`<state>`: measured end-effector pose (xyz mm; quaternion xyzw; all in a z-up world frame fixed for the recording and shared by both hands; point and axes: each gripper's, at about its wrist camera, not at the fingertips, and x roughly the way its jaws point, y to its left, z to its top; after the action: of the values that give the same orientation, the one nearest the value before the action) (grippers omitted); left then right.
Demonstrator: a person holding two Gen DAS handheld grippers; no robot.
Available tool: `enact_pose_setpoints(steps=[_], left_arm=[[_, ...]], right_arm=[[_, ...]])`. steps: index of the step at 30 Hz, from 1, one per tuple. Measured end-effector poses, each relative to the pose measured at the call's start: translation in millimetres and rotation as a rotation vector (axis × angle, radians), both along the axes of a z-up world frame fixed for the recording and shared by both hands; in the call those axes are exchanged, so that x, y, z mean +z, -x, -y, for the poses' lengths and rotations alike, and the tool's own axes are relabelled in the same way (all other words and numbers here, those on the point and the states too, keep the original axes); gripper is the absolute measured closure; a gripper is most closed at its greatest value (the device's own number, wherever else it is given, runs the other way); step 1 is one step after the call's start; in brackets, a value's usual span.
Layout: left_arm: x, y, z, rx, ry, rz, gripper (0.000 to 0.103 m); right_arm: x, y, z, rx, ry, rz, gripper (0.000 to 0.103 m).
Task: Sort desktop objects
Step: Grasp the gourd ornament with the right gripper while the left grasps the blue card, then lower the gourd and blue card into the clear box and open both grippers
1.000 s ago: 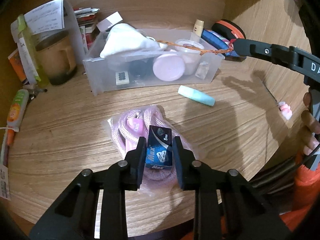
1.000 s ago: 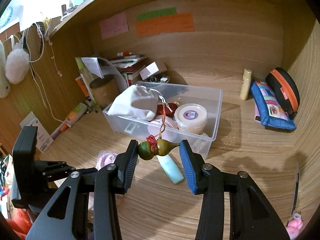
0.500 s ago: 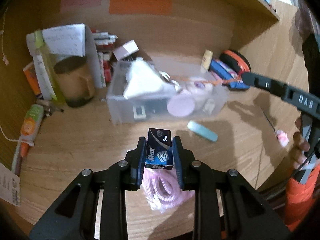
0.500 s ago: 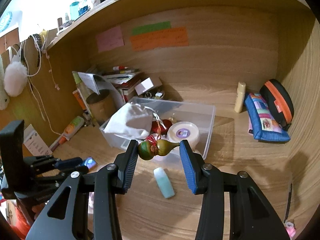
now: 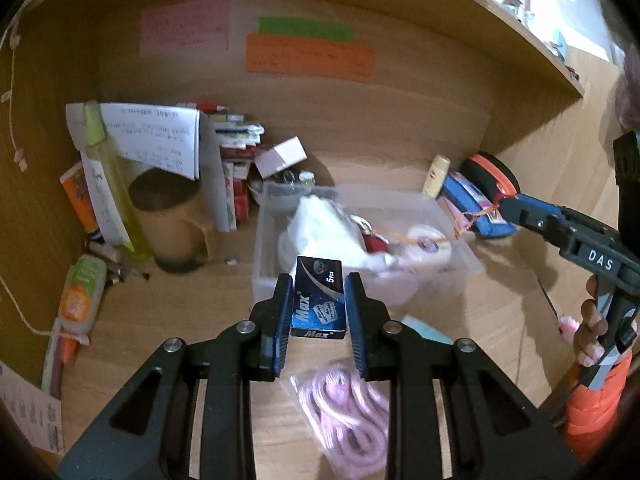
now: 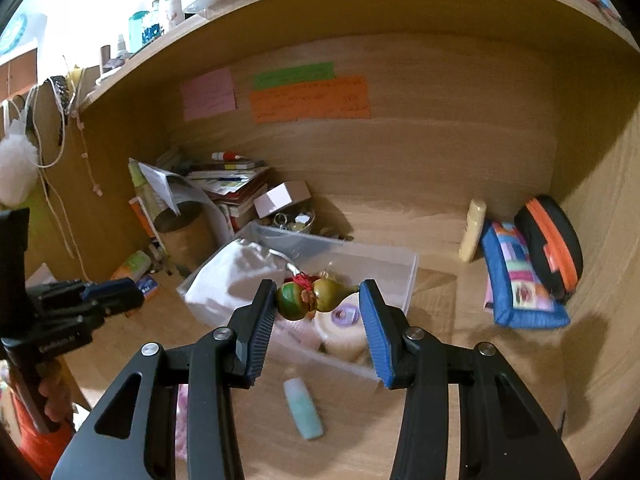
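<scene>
The clear plastic bin (image 6: 400,270) sits mid-tabletop (image 6: 440,420), holding a white cloth bag (image 6: 236,276) and a round tub with a purple label (image 6: 346,320). At 3 o'clock from the bin in the right wrist view, a blue patchwork pouch (image 6: 516,280) leans against a black case with an orange zip (image 6: 554,240), a cream tube (image 6: 472,236) standing just beside them. At 10 o'clock from the bin stands a brown mug (image 5: 172,220). A bagged pink cord (image 5: 348,412) lies on the tabletop at 6 o'clock below the left claw (image 5: 318,300), which is clamped on a small blue Max box (image 5: 318,300), held upright above the wood. A mint-green tube (image 6: 304,408) lies just in front of the bin. The right claw (image 6: 318,300) is closed on a little green gourd charm (image 6: 312,298) lying crosswise between its pads, an orange string (image 5: 460,228) trailing from it into the bin
</scene>
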<state>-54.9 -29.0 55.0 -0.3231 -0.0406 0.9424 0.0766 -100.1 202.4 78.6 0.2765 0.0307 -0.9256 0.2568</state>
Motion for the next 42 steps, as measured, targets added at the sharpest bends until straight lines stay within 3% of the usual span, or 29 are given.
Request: enact_pose_setpoints(steps=[8, 18, 30, 39, 42], left_arm=[[4.4, 33.3, 12.8, 0.016, -0.031, -0.004, 0.077], [-34.4, 82.2, 20.7, -0.022, -0.101, 0.117, 0.077], [-54.8, 95.7, 15.0, -0.015, -0.038, 0.150, 0.077], [-50.3, 89.7, 12.8, -0.014, -0.016, 0.136, 0.077], [-46.4, 84.2, 10.9, -0.019, -0.009, 0.130, 0.066]], right_arm=[[-2.0, 26.0, 16.3, 0.019, -0.005, -0.009, 0.064], [-46.0, 64.4, 42.9, 0.032, -0.056, 0.096, 0.064], [-70.4, 76.1, 53.6, 0.051, -0.103, 0.145, 0.064], [-75.3, 75.7, 60.6, 0.071, -0.129, 0.156, 0.064], [-74.7, 74.7, 60.7, 0.076, -0.129, 0.160, 0.056]])
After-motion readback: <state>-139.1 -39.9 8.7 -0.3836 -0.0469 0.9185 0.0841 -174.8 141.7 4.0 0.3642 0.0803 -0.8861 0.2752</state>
